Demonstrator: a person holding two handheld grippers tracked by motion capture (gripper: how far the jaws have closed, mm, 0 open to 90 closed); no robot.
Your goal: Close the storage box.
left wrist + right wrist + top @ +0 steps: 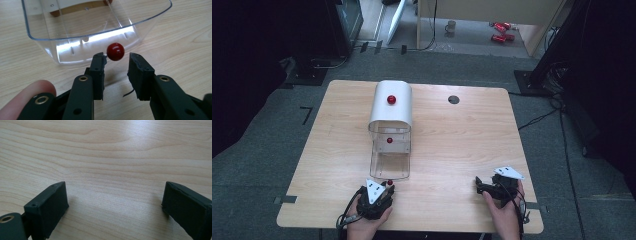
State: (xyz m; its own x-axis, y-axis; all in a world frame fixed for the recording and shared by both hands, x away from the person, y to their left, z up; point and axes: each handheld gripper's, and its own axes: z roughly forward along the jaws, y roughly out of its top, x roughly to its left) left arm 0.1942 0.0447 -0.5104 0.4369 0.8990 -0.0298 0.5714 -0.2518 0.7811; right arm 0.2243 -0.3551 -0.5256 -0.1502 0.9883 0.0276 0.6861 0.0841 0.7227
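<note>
My left tongs sit at the near left of the desk, spread about the red ball knob on the clear drawer's near wall; the left pad seems to touch it, the right stands apart. My right tongs, near right, are spread wide over bare wood.

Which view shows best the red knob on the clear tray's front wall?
The left gripper view: the red knob is large and sharp, sitting just ahead of the jaw tips of the left gripper, before the clear tray. The high view shows it as a tiny red dot. The right gripper view offers bare table.
</note>
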